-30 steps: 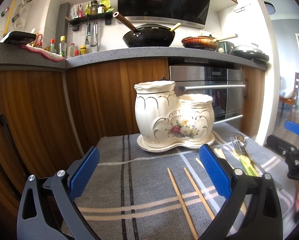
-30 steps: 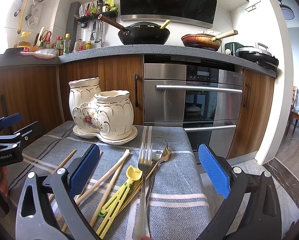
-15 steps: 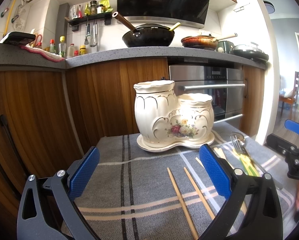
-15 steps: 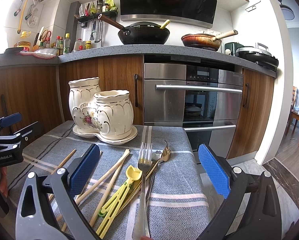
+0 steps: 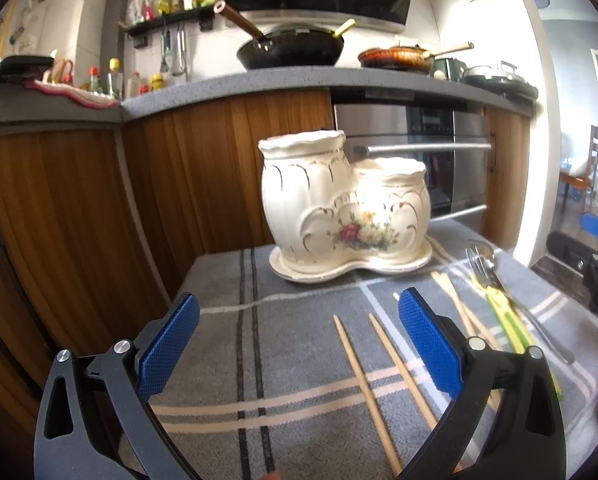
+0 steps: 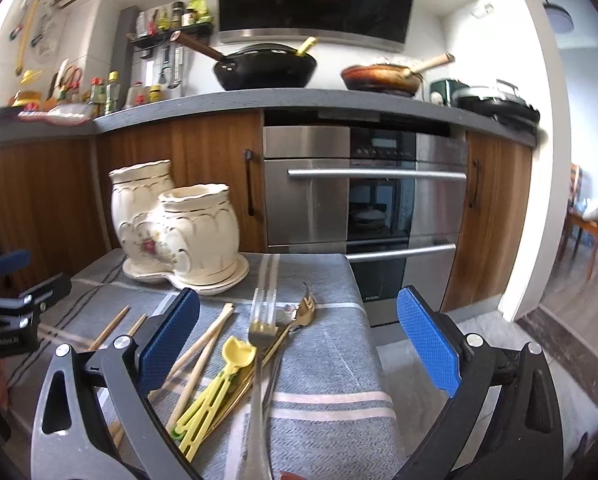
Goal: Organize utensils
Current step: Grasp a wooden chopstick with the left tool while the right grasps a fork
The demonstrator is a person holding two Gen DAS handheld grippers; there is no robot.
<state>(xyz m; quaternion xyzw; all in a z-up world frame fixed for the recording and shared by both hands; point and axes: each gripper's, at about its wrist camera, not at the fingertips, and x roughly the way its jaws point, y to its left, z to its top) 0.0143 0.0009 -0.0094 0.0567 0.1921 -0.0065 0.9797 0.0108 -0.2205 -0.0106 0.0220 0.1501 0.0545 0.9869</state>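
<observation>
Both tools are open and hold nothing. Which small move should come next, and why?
Probably lower the right tool onto the silver metal fork lying between its open fingers on the grey striped cloth. The cream ceramic two-pot holder looks empty, all utensils lie loose, and the left tool faces bare cloth.

1. Grey striped cloth (image 6: 323, 364) covering the supporting surface; pale and dark stripes cross it.
2. Cream ceramic holder (image 5: 345, 210) with two compartments and a floral motif, upright on its matching saucer at the far side of the cloth.
3. Two wooden chopsticks (image 5: 365, 376) lying apart from the main pile.
4. Utensil pile: further chopsticks (image 6: 203, 346), yellow tongs (image 6: 215, 392), steel fork (image 6: 259, 360), gold-toned utensil (image 6: 299, 316), overlapping.
</observation>
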